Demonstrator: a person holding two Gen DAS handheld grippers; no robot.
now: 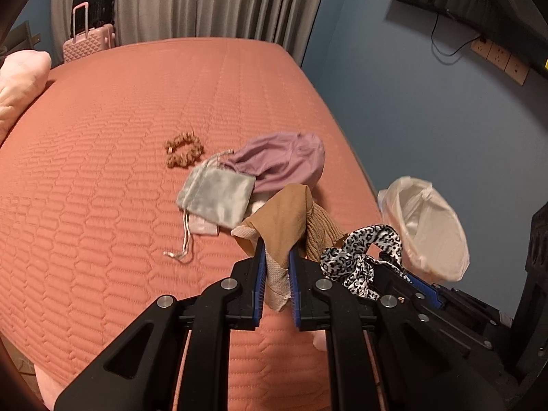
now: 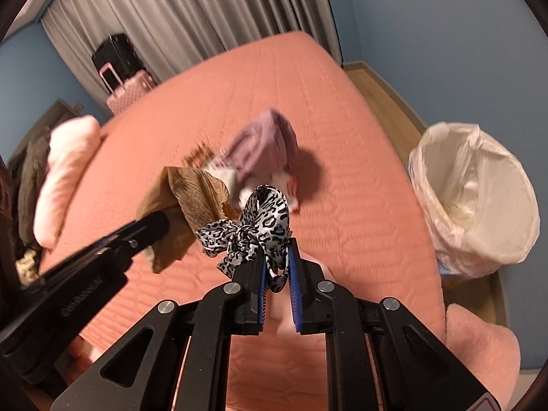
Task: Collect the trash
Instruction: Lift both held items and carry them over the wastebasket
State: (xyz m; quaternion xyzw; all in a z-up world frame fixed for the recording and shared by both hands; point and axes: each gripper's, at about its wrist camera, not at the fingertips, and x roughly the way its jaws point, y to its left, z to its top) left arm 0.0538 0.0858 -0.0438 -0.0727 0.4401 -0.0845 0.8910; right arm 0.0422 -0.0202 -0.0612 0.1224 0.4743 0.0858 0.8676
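While the left fingers pinch tan stockings, the right fingers pinch a leopard-print scrunchie.

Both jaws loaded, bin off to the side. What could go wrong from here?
1. The leopard-print scrunchie looks only partly caught between the right gripper jaws; it may slip onto the bed short of the lined bin.
2. The tan stocking in the left gripper trails loose and could snag the scrunchie.

Both wrist cameras looked steeply down, close over the bed, sharing the lined bin beside it and grey curtains beyond.
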